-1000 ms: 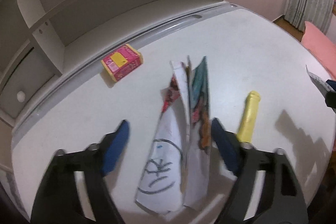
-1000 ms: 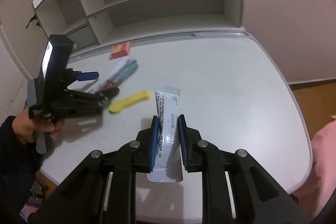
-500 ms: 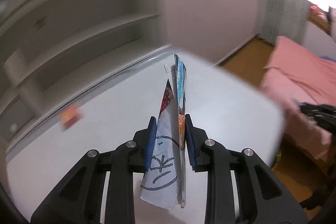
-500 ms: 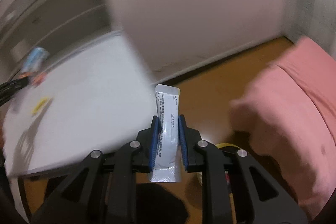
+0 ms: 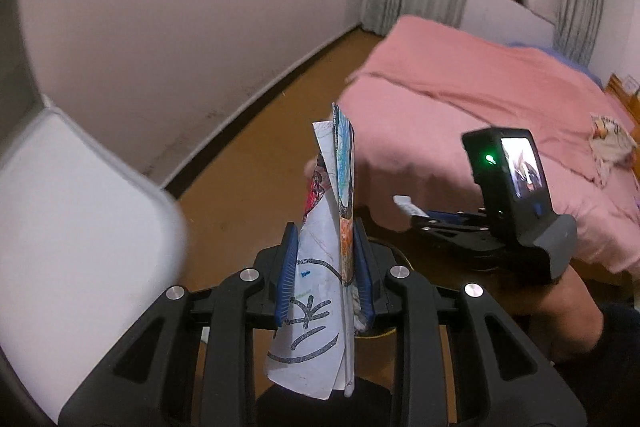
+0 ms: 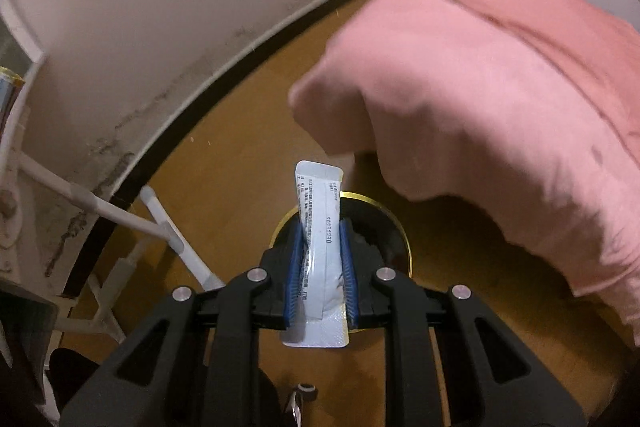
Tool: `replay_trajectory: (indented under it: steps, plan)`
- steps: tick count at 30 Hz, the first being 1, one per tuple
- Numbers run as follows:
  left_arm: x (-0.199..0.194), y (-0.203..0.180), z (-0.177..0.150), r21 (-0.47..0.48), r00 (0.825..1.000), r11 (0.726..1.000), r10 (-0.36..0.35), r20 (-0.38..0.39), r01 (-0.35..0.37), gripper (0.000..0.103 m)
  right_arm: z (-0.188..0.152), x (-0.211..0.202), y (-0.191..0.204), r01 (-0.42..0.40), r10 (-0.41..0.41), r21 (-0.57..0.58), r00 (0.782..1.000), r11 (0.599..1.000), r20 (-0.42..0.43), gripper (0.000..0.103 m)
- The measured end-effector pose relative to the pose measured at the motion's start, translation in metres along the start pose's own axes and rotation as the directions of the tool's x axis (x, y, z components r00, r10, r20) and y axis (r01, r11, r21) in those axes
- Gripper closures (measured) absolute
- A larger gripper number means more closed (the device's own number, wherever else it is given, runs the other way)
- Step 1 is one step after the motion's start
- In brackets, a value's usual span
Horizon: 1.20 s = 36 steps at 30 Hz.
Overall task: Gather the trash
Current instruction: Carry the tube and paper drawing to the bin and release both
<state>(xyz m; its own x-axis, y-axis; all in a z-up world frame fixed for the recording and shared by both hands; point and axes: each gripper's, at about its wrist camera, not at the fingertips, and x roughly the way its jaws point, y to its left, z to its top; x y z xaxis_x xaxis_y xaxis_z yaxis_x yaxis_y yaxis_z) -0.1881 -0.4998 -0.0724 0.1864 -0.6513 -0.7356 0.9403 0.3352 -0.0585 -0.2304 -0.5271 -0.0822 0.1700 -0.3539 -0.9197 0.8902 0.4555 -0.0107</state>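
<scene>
My left gripper (image 5: 325,271) is shut on a folded paper with colourful drawings (image 5: 320,267) and holds it upright over the floor beside the white table (image 5: 60,247). My right gripper (image 6: 320,267) is shut on a white-and-grey sachet (image 6: 322,239) and holds it above a round black bin with a gold rim (image 6: 384,227) on the floor. In the left wrist view the right gripper (image 5: 416,213) shows at the right with the sachet tip (image 5: 402,203) sticking out.
A bed with a pink cover (image 5: 500,99) (image 6: 500,99) stands to the right. The wall (image 5: 180,7) and dark skirting run behind. White table legs (image 6: 120,215) stand at the left over the brown wooden floor (image 6: 240,155).
The left gripper shut on the paper and lifted it off the table. Both grippers swung right, away from the table, toward the floor by the bed; the bin came into view under the right one.
</scene>
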Motion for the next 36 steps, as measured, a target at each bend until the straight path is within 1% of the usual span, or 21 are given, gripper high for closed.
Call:
replay_trajectory:
  steps: [3,6,11,20,21,22,24,26,28,32,34,36]
  plan:
    - [0.024,-0.006,-0.002,-0.011,0.999,1.0,-0.016,-0.035,0.016,0.077,-0.004,0.02,-0.007,0.0,0.001,0.012,0.997,1.0,-0.074,0.084]
    - [0.038,-0.007,-0.001,-0.022,0.998,1.0,-0.022,-0.057,0.021,0.077,-0.007,0.035,-0.013,-0.011,0.016,0.032,0.989,0.999,-0.146,0.084]
    - [0.048,-0.015,0.002,-0.02,0.997,1.0,-0.023,-0.07,0.021,0.077,-0.011,0.041,-0.012,-0.01,0.017,0.039,0.985,0.999,-0.171,0.084]
    - [0.054,-0.003,-0.004,-0.021,0.993,0.999,-0.039,-0.109,0.036,0.077,-0.008,0.039,-0.022,-0.021,0.033,0.081,0.988,0.996,-0.153,0.083]
    - [0.058,-0.003,-0.005,-0.019,0.993,0.999,-0.038,-0.116,0.036,0.077,-0.007,0.038,-0.024,-0.023,0.036,0.089,0.988,0.996,-0.148,0.078]
    - [0.063,-0.003,-0.006,-0.018,0.992,0.999,-0.038,-0.124,0.036,0.077,-0.006,0.036,-0.025,-0.025,0.039,0.097,0.989,0.995,-0.142,0.063]
    - [0.071,-0.005,-0.007,-0.018,0.989,0.999,-0.04,-0.14,0.038,0.077,-0.004,0.029,-0.028,-0.026,0.039,0.113,0.993,0.993,-0.11,0.042]
    - [0.077,-0.007,-0.008,-0.019,0.987,0.999,-0.049,-0.154,0.047,0.077,-0.002,0.024,-0.031,-0.017,0.028,0.118,0.995,0.993,-0.092,0.042]
    - [0.088,-0.011,-0.009,-0.022,0.982,0.998,-0.064,-0.176,0.061,0.077,0.001,0.015,-0.037,-0.012,0.02,0.146,0.998,0.989,-0.059,0.042]
    - [0.121,-0.021,-0.017,-0.053,0.96,0.991,-0.129,-0.249,0.119,0.077,0.006,-0.005,-0.053,0.019,-0.022,0.208,1.0,0.978,0.015,0.04]
    - [0.14,-0.027,-0.021,-0.074,0.942,0.987,-0.161,-0.293,0.145,0.077,0.008,-0.012,-0.059,0.028,-0.038,0.233,0.998,0.972,0.04,0.039]
    - [0.157,-0.032,-0.025,-0.086,0.93,0.984,-0.176,-0.324,0.156,0.077,0.009,-0.017,-0.064,0.02,-0.035,0.251,0.998,0.968,0.055,0.038]
